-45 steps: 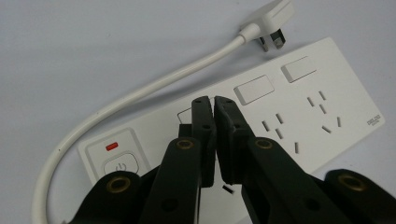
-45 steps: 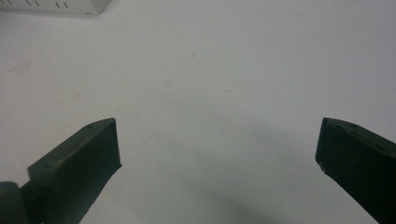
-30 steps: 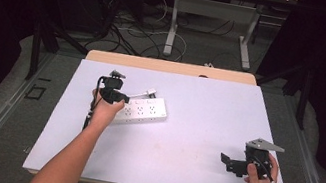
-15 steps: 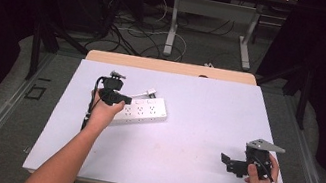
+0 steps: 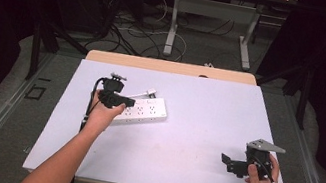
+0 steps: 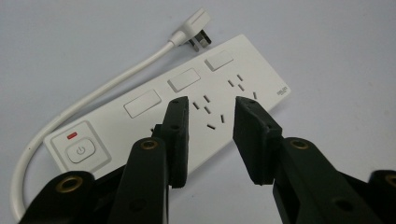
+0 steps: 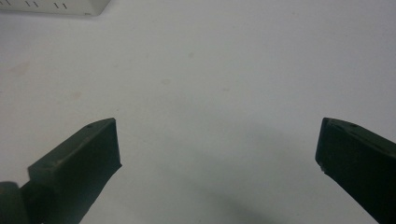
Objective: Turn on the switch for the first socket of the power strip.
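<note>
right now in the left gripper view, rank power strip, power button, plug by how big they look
1. power strip, largest by far
2. power button
3. plug, close to the button in size; it lies farther off, so that order is unsure

The strip [image 5: 143, 110] lay left on the table [image 5: 198, 108] — plug [image 5: 151, 91] behind it, right gripper [image 5: 234, 166] far right.

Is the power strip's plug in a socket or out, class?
Out. The plug lies loose on the table beside the power strip, its prongs bare, at the end of the white cord.
</note>
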Tool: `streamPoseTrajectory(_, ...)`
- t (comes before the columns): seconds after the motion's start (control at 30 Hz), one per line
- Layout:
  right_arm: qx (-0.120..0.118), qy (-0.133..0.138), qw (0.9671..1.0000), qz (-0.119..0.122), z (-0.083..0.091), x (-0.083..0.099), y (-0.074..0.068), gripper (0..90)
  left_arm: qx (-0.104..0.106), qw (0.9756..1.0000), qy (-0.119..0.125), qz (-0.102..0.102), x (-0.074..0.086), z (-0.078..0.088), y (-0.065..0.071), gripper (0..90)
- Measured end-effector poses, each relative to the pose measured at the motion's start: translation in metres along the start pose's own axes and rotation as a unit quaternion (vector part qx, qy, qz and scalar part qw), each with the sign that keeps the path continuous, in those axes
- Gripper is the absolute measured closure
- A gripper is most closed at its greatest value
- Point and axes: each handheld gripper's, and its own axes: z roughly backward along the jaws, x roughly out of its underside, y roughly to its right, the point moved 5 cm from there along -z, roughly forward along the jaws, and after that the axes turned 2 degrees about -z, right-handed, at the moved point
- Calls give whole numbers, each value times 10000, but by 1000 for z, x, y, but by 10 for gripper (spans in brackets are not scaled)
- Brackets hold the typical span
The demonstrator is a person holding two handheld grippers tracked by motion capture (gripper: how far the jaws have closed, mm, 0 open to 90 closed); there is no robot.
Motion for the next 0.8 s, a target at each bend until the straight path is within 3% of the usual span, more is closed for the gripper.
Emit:
streamPoseTrajectory(0.13, 0, 4, 10000, 21, 0, 0, 0, 0, 33, 9999, -1, -117, 2, 3, 4, 602)
streamPoseTrajectory(0.17, 11, 3, 10000, 14, 1, 0, 0, 0, 34, 10000, 20, -38, 3, 3, 7, 597)
streamPoseTrajectory(0.2, 24, -1, 10000, 29, 1, 0, 1, 0, 51, 9999, 1, -129, 3, 4, 7, 596)
streamPoseTrajectory(0.47, 21, 13, 10000, 4, 1, 0, 1, 0, 134, 9997, 33, -223, 9, 10, 16, 524)
streamPoseTrajectory(0.5, 23, 12, 10000, 8, 1, 0, 1, 0, 140, 9994, 11, -305, 10, 11, 16, 512)
streamPoseTrajectory(0.63, 13, 14, 10000, 9, 1, 0, 0, 0, 224, 9993, -16, -292, 15, 13, 20, 472)
streamPoseTrajectory(0.8, 12, 14, 10000, 9, 1, 0, 0, 0, 270, 9985, 18, -473, 20, 17, 22, 413)
